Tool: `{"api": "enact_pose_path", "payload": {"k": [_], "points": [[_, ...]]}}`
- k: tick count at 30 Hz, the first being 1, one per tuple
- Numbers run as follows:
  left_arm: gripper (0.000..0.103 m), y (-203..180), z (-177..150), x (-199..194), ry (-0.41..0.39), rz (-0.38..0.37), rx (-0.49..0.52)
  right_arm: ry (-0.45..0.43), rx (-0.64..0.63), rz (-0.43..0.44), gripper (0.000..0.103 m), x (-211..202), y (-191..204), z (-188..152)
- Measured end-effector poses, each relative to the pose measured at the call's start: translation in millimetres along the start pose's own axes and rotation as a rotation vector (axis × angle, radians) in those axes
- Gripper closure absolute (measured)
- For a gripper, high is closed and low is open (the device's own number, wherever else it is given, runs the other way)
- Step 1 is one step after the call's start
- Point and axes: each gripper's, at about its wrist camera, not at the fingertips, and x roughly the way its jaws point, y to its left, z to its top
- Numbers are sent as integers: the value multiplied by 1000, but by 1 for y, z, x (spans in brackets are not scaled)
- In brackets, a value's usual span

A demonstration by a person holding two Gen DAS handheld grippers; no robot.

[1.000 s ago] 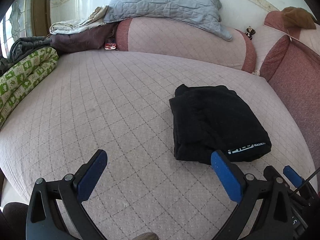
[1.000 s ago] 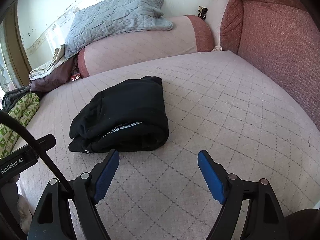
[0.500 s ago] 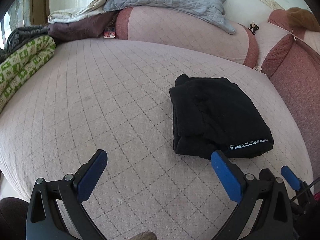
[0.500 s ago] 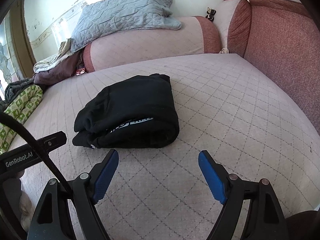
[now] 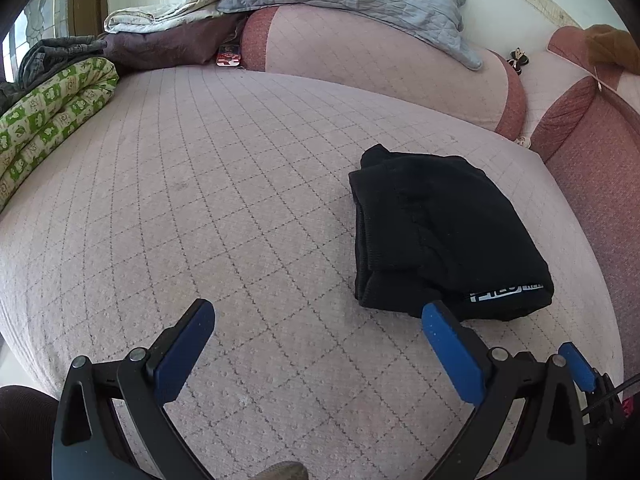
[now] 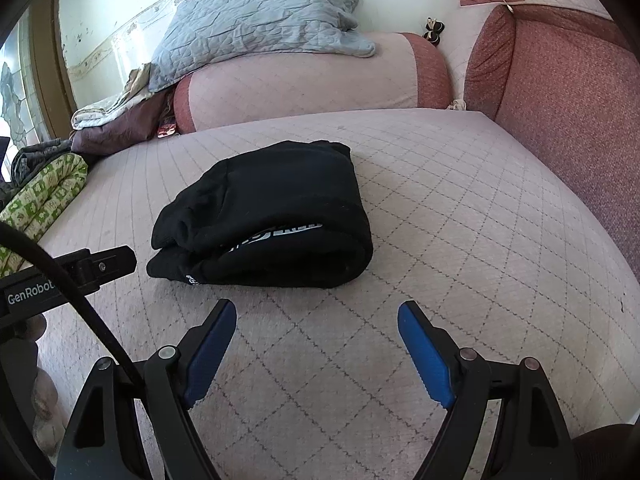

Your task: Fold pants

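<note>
The black fabric pants (image 6: pixel 264 216) lie folded into a thick bundle on the pink quilted bed (image 5: pixel 200 200), nearer its right side. The left claw (image 5: pixel 318 322) and right claw (image 6: pixel 316 322) hover short of it, both wide open and empty. The fold looks finished; a careless nudge or pinch of the loose top layer could spring the bulky stack open.

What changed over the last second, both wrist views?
Both tools drifted slightly: the folded black pants sit a little lower in the left wrist view and a little right in the right wrist view. Nothing was grabbed or released. The left tool and right tool stayed open and empty, short of the pants, which kept their folded shape on the quilted bed.
</note>
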Motion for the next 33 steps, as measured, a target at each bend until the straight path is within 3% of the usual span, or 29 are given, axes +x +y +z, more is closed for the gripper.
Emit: {"api": "enact_pose_path", "payload": {"k": [20,24,27,30,33], "points": [[0,-7,-2,0,-12,12,51,-6,10,-6,15,-2,0,2],[1,13,8,7,14,-2,-17,-13,50,2,15,-7,-10,7],[24,31,20,10,80,-46,-93,-5,91,62,15,-15,-22,27],[26,34,44,15,119,-106,-108,2,105,77,11,-10,-38,62],[26,21,66,35,133,-146,-69,75,159,145,10,23,-55,96]]}}
